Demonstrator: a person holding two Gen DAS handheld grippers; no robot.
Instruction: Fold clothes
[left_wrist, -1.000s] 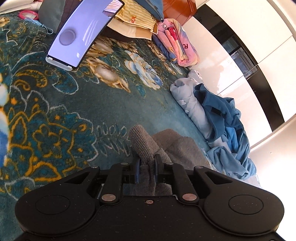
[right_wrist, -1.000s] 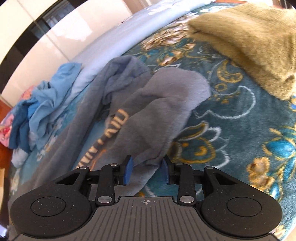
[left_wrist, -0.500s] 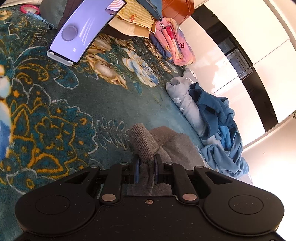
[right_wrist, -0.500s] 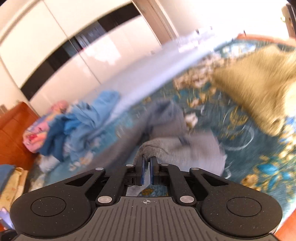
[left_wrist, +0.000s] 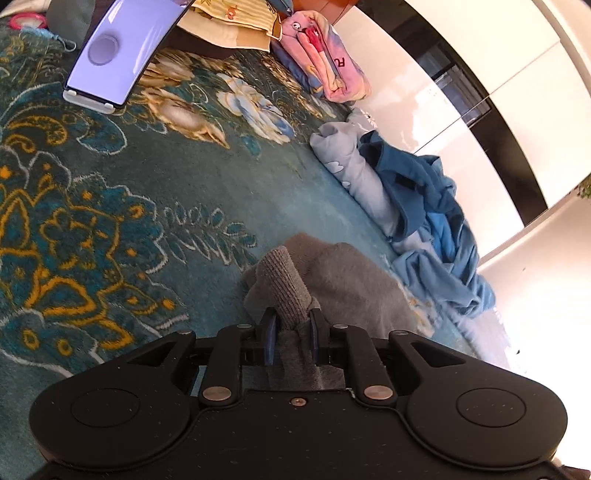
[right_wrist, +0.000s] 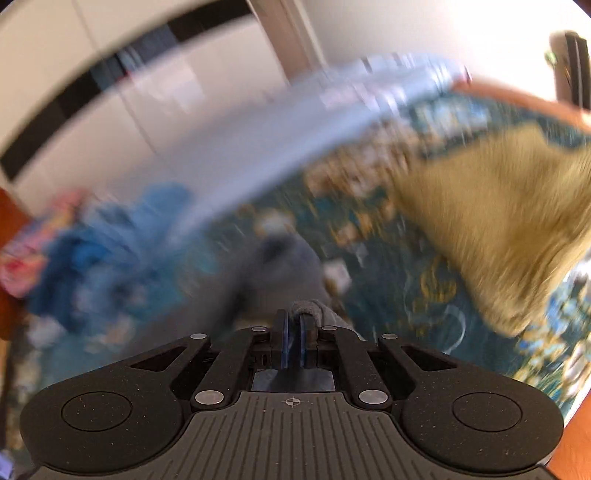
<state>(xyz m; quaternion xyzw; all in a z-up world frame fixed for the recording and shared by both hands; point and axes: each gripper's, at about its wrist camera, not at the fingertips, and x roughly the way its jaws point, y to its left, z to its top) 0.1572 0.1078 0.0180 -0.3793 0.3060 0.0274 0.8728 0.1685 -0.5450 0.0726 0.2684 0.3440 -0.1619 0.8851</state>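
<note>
left hand-held gripper (left_wrist: 291, 332): jaws opening slightly, pads pressed on the ribbed cuff (left_wrist: 286, 286) of the grey sweatshirt (left_wrist: 351, 280); cuff sticks up and forward past the fingertips.
right hand-held gripper (right_wrist: 293, 334): jaws clamped nearly together on a thin fold of the same grey sweatshirt (right_wrist: 280, 273); a rolled edge of fabric curls over the fingertips.
grey sweatshirt, place: bunched on the bed just ahead of both grippers, lying on the teal floral blanket (left_wrist: 110, 221); in the left wrist view its body spreads right of the cuff, towards the bed edge.
right wrist view: heavy motion blur, only coarse shapes readable.
olive fleece garment (right_wrist: 498, 229): on the blanket, right of the sweatshirt, apart from it.
blue clothes pile (left_wrist: 432, 225): crumpled at the bed edge, right of and beyond the sweatshirt, partly over a pale blue sheet (left_wrist: 354, 166).
phone (left_wrist: 122, 51): screen lit, flat on the blanket, far left in the left wrist view, well apart from the sweatshirt.
pink printed garment (left_wrist: 328, 59): folded, far end of the bed, beyond the blue pile.
yellow striped garment (left_wrist: 236, 18): folded stack beside the pink one, just behind the phone.
white wardrobe doors (left_wrist: 498, 74): glossy, with a dark strip, beyond the bed edge.
</note>
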